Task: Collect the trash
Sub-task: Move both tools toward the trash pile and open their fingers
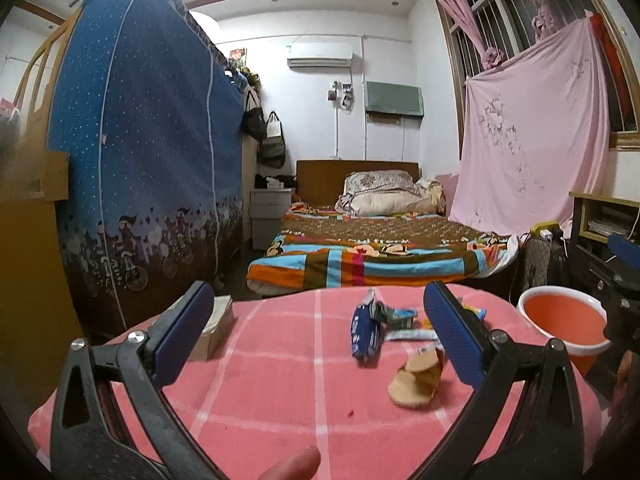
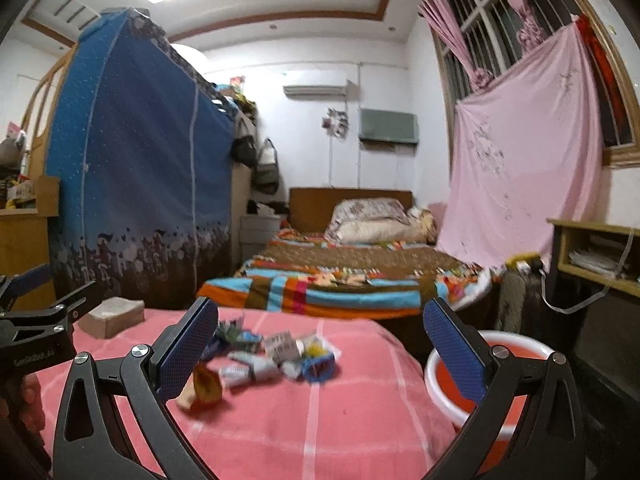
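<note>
Both grippers stood wide open and held nothing. Between the blue pads of the left gripper (image 1: pixel 318 334) lay a crumpled blue wrapper (image 1: pixel 365 334) and, nearer, a tan scrap (image 1: pixel 418 376) on the pink checked tablecloth (image 1: pixel 280 392); more wrappers (image 1: pixel 404 322) lay just behind the blue one, partly hidden by the right-hand finger. The right gripper (image 2: pixel 320 350) hovered above the same cloth with its jaws framing the blurred heap of wrappers (image 2: pixel 276 354), an orange-brown piece (image 2: pixel 206 390) lying beside its left pad. An orange basin (image 2: pixel 444 380) with a white rim stood off the table's right edge, partly behind that gripper's right finger. A tissue box (image 2: pixel 112 314) sat at the table's far left corner. Beyond were a bed (image 2: pixel 340 276) with a striped blanket, a blue fabric wardrobe (image 1: pixel 144 168), and a pink sheet (image 1: pixel 528 128) over the window.
</note>
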A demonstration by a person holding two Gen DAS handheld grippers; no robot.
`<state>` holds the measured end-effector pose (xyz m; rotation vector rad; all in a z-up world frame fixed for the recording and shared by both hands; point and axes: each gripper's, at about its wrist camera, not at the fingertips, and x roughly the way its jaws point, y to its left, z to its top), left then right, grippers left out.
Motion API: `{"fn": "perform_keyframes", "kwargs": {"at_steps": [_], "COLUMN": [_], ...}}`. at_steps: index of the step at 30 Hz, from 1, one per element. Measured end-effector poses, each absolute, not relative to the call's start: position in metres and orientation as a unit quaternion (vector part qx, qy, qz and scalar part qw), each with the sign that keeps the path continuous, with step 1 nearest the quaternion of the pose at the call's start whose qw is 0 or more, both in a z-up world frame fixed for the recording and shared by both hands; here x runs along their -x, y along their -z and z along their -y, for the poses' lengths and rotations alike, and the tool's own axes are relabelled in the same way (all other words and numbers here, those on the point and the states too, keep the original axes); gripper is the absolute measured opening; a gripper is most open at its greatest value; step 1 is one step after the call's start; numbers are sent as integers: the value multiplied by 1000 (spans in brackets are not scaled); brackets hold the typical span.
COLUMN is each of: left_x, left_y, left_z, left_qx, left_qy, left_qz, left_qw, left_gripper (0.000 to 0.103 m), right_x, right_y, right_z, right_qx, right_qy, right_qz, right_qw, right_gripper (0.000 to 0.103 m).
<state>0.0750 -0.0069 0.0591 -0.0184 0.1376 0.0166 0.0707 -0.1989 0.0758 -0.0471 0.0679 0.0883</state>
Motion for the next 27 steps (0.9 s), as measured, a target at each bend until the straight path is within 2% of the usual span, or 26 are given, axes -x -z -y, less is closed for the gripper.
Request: {"fn": "perform_keyframes", "kwargs": {"at_steps": [11, 15, 23, 27], "left_x": [-107, -117, -137, -149], "left_y": [-43, -35, -19, -10], "left_z": [7, 13, 27, 37], "left_qx": [52, 61, 69, 66], "left_qy": [48, 68, 110, 131], "left_qz": [-140, -177, -258, -299], "left_qw": [988, 980, 957, 943], "left_gripper": [87, 81, 58, 48], "right_x": [-119, -134, -156, -164], "right_y": [-65, -57, -42, -36], "right_z": [194, 193, 195, 195], "right_qx": [53, 57, 48, 42], "right_qy": [-55, -47, -49, -70], "right_qz": [-94, -141, -214, -243], "right_qw": [993, 987, 974, 967], "right_gripper": [103, 99, 63, 49]}}
